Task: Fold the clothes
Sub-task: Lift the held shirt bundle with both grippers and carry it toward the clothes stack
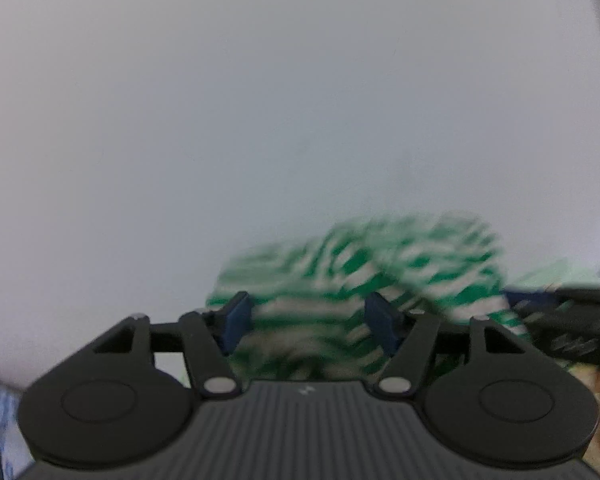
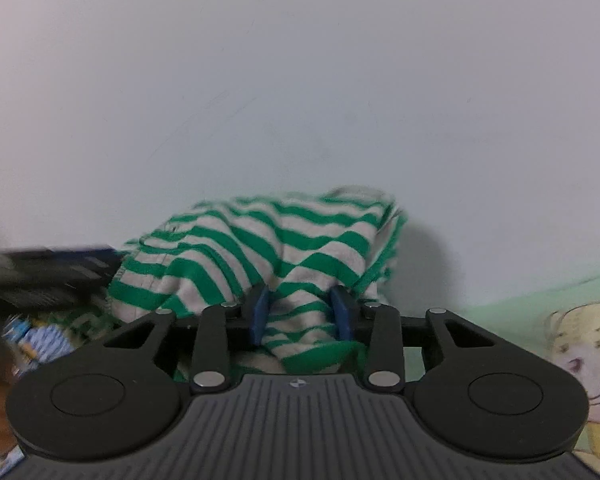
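A pale green bedsheet (image 2: 512, 312) printed with a yellow cartoon bear (image 2: 588, 344) covers the surface at lower right. A bunched green-and-white striped garment (image 2: 268, 248) sits on it against a plain white wall (image 2: 300, 80), with blue-patterned fabric (image 2: 40, 340) lying blurred at lower left.

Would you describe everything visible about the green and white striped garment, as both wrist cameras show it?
The striped garment looks like soft knit cloth with green and off-white stripes and a solid green hem edge. It sits bunched in a rumpled heap, not flat or folded, against a plain pale wall. A fold of it runs between the blue pads of the right gripper; whether they pinch it is unclear. In the blurred left wrist view, cloth also lies between the wide-apart pads of the left gripper, apparently untouched.
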Available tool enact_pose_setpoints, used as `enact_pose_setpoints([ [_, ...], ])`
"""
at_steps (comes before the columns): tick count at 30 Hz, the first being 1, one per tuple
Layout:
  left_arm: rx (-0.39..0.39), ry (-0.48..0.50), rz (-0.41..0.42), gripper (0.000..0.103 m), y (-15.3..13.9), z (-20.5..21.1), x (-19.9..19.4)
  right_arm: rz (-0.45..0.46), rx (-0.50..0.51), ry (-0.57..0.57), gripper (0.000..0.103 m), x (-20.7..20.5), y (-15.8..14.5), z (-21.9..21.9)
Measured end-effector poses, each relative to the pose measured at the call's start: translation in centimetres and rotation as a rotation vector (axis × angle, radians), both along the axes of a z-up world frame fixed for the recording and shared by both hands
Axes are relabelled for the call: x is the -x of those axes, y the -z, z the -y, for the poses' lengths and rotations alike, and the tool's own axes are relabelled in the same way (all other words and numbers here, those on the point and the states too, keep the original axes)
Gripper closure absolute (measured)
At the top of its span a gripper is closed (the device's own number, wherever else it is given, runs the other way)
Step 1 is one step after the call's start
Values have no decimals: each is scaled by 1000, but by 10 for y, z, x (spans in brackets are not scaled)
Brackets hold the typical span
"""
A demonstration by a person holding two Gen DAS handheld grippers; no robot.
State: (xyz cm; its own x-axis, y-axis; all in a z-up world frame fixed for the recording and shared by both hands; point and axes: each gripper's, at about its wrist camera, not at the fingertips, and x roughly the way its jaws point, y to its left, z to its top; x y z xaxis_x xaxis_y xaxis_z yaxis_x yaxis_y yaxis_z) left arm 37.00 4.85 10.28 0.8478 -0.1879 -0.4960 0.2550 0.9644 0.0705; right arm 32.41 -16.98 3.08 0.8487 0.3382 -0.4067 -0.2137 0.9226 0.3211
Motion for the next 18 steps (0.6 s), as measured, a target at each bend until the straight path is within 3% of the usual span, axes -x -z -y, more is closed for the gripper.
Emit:
enact_pose_setpoints([
  [5,14,-39,4,29,26,-16,3,43,71,-34,66,0,11,-9],
  [9,-43,3,23,29,23,-4,11,85,113,46,73,13,0,34],
  [11,-61,12,38,27,25,1,13,80,173,54,83,15,10,45],
  [14,-61,23,42,26,27,3,12,39,245,33,82,9,17,39],
  [16,-79,21,40,28,22,4,13,98,206,64,77,21,4,47],
  [17,-81,37,50,34,16,3,17,144,175,116,72,27,-6,53],
  [18,-81,55,62,34,9,1,20,176,149,173,71,31,-15,58],
])
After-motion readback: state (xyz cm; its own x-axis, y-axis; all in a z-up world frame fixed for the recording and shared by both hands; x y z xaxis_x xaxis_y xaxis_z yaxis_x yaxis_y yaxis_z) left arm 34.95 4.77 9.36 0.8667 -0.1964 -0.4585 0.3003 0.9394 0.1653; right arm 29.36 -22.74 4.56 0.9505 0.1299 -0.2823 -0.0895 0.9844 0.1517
